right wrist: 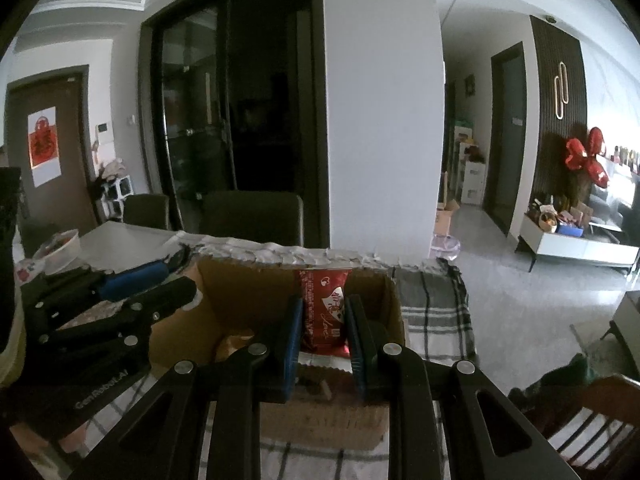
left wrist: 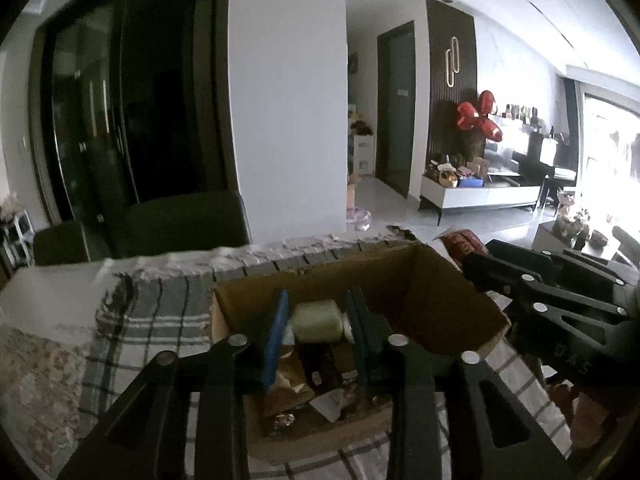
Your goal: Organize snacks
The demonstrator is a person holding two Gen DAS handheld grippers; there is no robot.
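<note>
Already the cardboard box (left wrist: 440, 280) on the checked cloth (left wrist: 152, 320) had several wrapped snacks on its bottom, so part of the sorting seemed done. Above it, the left gripper (left wrist: 318, 322) was closed on a pale green packet (left wrist: 316, 320). The right gripper (right wrist: 323, 320) was closed on a red snack bag (right wrist: 326, 308), held upright over the same box. Both items still waited to be put down, I judged. Whether more snacks lay outside, I could not tell.

Cardboard box (left wrist: 432, 280) on checked cloth (left wrist: 152, 320), wrapped snacks (left wrist: 296, 384) inside, chairs (right wrist: 252, 216) behind
</note>
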